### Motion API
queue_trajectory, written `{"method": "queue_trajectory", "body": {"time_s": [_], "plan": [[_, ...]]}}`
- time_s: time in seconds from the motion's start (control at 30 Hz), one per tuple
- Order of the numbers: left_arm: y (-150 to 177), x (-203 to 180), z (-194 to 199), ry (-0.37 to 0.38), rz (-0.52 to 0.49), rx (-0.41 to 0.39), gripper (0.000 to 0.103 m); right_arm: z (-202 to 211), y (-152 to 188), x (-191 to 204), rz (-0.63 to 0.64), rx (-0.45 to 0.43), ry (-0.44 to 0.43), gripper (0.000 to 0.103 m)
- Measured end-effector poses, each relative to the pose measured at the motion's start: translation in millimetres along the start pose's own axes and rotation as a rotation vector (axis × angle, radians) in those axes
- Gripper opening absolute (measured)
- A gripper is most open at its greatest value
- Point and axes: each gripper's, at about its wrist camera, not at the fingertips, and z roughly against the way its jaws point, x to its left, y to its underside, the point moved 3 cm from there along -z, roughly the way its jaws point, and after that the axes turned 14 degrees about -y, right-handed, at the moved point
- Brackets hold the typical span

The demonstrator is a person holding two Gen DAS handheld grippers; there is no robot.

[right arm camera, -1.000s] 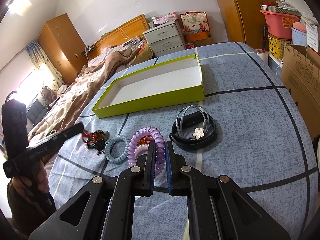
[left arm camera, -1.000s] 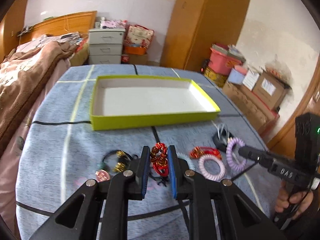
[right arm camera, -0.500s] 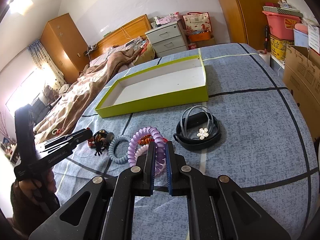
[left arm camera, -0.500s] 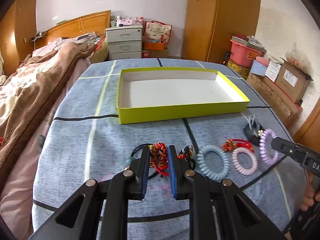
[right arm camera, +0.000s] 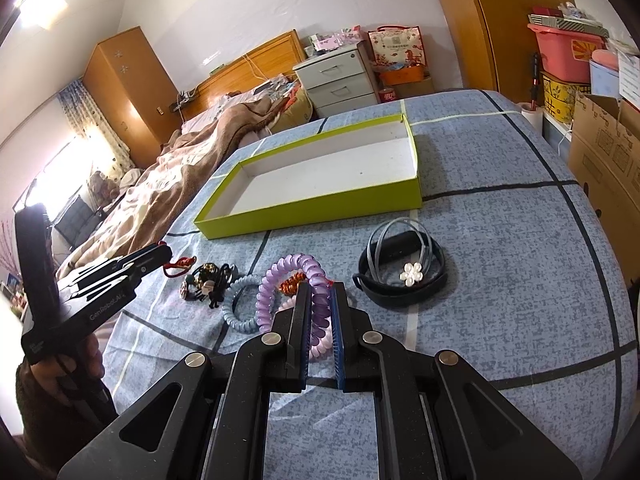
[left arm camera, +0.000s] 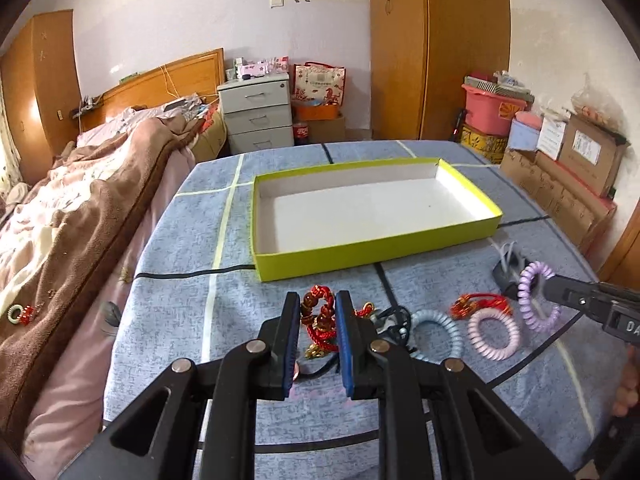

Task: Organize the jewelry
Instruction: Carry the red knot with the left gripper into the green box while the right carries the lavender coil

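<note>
Far left there's a bed with a brown blanket (left arm camera: pixel 80 216) bunched right against the blue checked table (left arm camera: pixel 176 248). The left gripper (left arm camera: pixel 318 312) is pinching a red beaded bracelet (left arm camera: pixel 319 314) between its blue pads, held up off the cloth with a gold bit dangling under it. Just right of it sits a tangle of small dark jewelry pieces (right arm camera: pixel 206 280), then a pale blue spiral hair tie (left arm camera: pixel 436 332), a red cord bracelet (left arm camera: pixel 478 305) and a pink spiral hair tie (left arm camera: pixel 494 334) touching it. The right gripper (right arm camera: pixel 320 300) is squeezed onto a purple spiral hair tie (right arm camera: pixel 292 284), which stands up on edge. Off to its right a black band (right arm camera: pixel 400 276) lies flat with a grey headband and a small white flower (right arm camera: pixel 412 273) on it.

Behind the whole row is the green tray (left arm camera: pixel 372 250), white inside, nothing in it. Its near wall stands between the jewelry and the tray floor. Cardboard boxes (left arm camera: pixel 576 168) stack up along the right.
</note>
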Motion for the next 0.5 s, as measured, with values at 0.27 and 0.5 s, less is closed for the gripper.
{"method": "queue_trajectory", "body": {"time_s": [0.27,0.5], "plan": [[-18,4,-13,0.066,0.059,0.042,0.019,-2,-30,6,0.036,-0.019,0.019,0.010],[-46,8,-29,0.089,0.085,0.048,0.019,-14,-69,-1,0.050,-0.033,0.046,0.010]]}}
